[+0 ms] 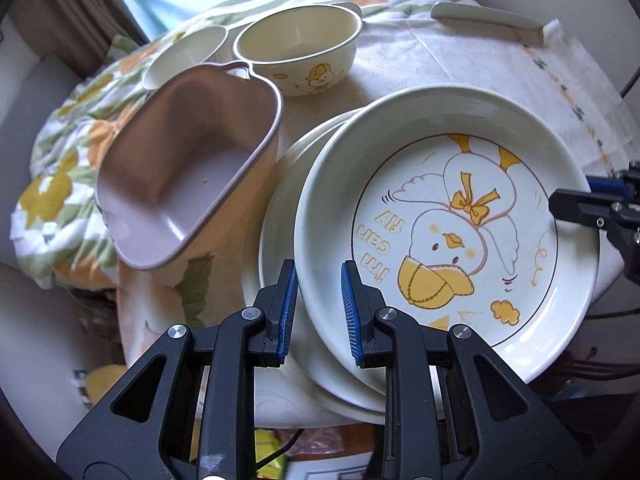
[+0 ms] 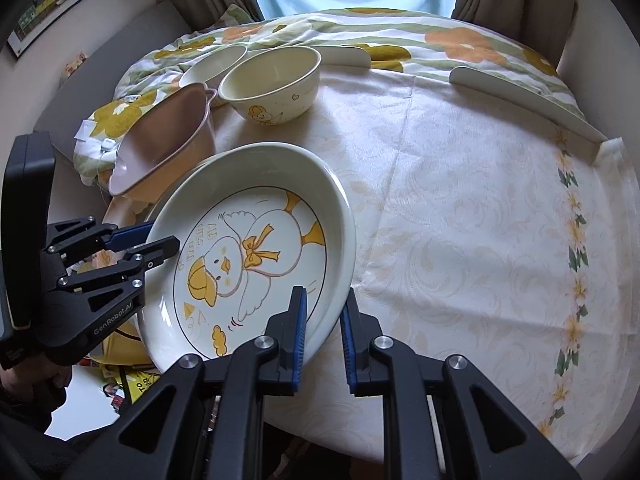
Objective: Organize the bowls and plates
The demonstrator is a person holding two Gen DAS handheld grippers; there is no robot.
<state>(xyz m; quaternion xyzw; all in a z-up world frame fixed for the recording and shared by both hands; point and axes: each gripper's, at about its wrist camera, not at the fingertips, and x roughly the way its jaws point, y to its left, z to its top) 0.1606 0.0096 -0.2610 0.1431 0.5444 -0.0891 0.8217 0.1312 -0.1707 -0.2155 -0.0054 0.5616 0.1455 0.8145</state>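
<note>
Both grippers hold a cream plate with a yellow duck drawing (image 1: 448,216) (image 2: 256,256) by opposite rims. My left gripper (image 1: 320,312) (image 2: 160,238) is shut on its near-left rim, and the rim shows between the blue pads. My right gripper (image 2: 324,332) (image 1: 576,196) is shut on the opposite rim. The plate sits tilted over a plain cream plate (image 1: 276,216) near the table's edge. A pink heart-shaped dish (image 1: 180,168) (image 2: 160,148) lies to the left. Behind it stand a cream duck bowl (image 1: 300,48) (image 2: 272,84) and a smaller bowl (image 1: 184,56) (image 2: 212,64).
The round table has a cream patterned cloth (image 2: 460,200). A floral blanket (image 2: 460,48) is bunched along its far side and left. White flat pieces (image 1: 488,20) (image 2: 520,96) lie at the far right edge. A person's hand (image 2: 36,376) holds the left gripper.
</note>
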